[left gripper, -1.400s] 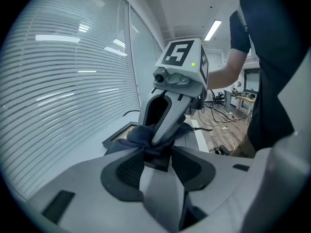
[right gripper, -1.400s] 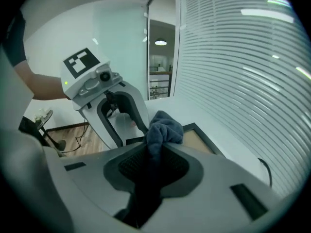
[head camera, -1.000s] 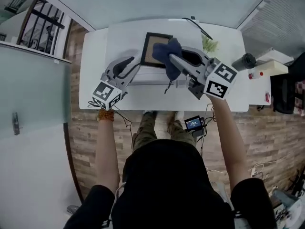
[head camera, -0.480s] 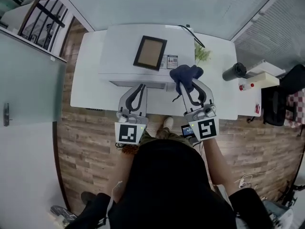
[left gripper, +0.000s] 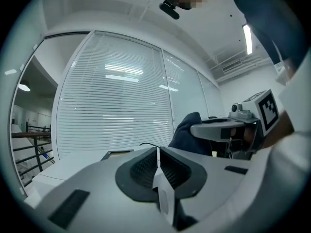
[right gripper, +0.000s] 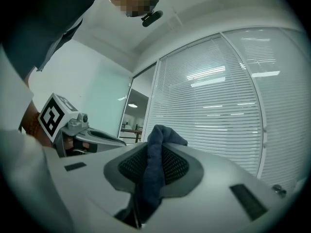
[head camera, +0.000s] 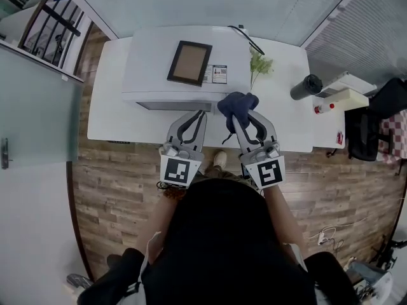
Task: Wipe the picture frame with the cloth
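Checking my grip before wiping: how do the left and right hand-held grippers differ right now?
The right hand-held gripper is shut on the dark blue cloth, while the left hand-held gripper is shut with nothing between its jaws. In the head view the cloth bunches over the right one's tips, while the left one's tips are bare. Both point the same way, side by side at the table's near edge, apart from the picture frame.
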{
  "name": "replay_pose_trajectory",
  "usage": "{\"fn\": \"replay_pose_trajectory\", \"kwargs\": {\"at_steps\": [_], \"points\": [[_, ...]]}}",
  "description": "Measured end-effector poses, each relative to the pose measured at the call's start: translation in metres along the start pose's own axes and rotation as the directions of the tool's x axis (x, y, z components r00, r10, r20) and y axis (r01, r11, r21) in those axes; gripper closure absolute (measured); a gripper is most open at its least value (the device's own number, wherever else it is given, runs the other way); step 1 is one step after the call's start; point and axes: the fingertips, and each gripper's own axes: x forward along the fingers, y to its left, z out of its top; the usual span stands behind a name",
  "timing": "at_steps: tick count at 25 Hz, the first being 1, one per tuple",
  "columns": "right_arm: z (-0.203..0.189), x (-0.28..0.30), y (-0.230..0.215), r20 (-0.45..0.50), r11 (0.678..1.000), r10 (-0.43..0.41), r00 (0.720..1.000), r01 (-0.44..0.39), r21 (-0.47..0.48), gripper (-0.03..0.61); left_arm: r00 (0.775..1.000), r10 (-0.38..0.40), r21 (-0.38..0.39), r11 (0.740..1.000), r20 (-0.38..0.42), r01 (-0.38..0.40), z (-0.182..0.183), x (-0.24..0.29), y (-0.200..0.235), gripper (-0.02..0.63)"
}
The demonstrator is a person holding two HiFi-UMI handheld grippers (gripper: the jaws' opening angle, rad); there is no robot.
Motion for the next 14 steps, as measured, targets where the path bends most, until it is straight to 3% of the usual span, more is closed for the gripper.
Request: {"fn": "replay_pose_trajectory", "kwargs": {"at_steps": [14], "points": [[-0.011, -0.009, -0.014, -0.005, 0.999, -0.035, 0.999, 0.035, 0.034, 0.516, 0.998, -0.06, 0.026, 0.998, -0.028, 0.061, -0.006, 0.021, -0.019, 0.594]]}}
